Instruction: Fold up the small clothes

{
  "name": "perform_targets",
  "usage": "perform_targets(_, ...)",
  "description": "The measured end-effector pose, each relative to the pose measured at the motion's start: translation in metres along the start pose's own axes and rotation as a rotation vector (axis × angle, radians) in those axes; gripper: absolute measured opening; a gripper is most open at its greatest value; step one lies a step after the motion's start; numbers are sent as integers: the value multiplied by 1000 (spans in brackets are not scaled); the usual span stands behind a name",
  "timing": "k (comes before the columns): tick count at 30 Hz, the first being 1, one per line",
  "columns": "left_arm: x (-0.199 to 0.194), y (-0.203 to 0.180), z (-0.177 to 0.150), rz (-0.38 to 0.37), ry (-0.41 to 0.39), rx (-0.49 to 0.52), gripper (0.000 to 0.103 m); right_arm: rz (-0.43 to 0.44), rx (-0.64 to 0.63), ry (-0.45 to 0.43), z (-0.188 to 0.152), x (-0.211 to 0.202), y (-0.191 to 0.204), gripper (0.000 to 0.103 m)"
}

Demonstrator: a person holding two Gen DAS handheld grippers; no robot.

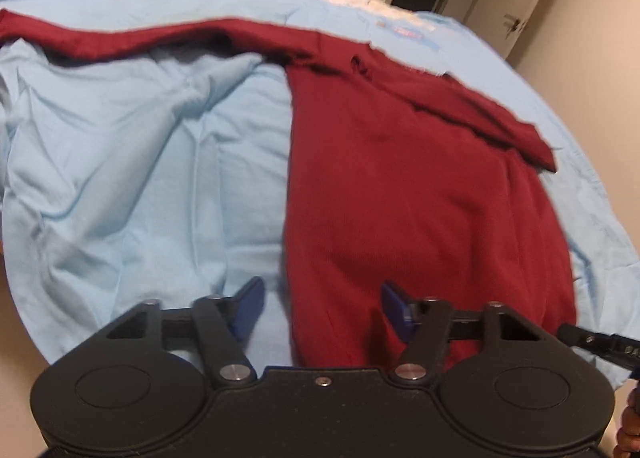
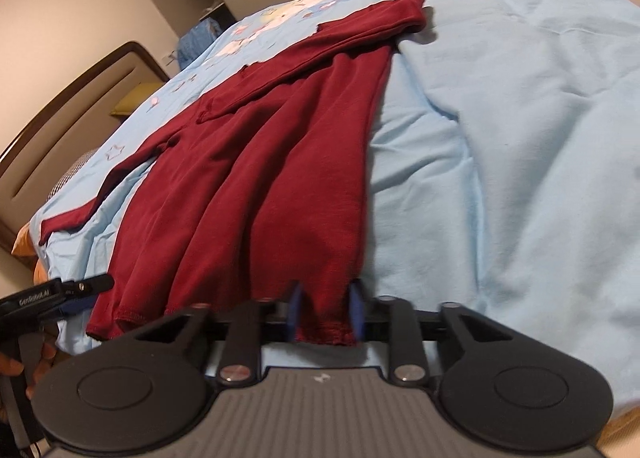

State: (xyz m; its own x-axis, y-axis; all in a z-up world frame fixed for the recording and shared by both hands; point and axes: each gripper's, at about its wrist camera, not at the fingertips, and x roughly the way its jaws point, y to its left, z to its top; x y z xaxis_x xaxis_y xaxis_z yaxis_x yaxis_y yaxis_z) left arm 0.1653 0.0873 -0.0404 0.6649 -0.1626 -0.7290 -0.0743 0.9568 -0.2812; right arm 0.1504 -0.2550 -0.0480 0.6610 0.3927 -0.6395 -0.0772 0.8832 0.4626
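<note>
Dark red shirt (image 1: 404, 194) spread flat on light blue bedsheet (image 1: 140, 162), one sleeve stretched toward headboard (image 2: 68, 106). Left gripper (image 1: 322, 308) low over hem edge, jaws wide apart, gripping nothing. Right gripper (image 2: 326, 312) level at hem corner, jaws narrowed around hem fabric.

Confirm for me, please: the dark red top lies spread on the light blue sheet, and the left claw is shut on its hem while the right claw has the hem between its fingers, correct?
Not quite. The left wrist view shows the left claw open, gripping nothing, over the dark red top and the light blue sheet. The rest holds: the right claw has the hem between its fingers.
</note>
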Motion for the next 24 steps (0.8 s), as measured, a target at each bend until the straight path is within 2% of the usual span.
perform_targets(1,1,-2,-1,13,10,7,41,0,3,-10,-1,-2,-1,14)
perform_targets(2,2,-4,-1,19,16,13,35,-4,-1,-18,-1,-3,0,9)
perform_targets(4,1,-5,1,12,24,-3,16,-19,-17,-40,0,-9,2,8)
perform_targets(6,-2,-6,2,11,25,-20,7,-35,-36,-71,2,-18,4,8)
perform_targets(18,-61,-9,13,-18,-75,-82,4,-100,-43,-192,28,-97,-14,6)
perform_targets(24,-65,-6,-2,-27,-22,-104,4,-168,-118,-181,34,-120,-17,6)
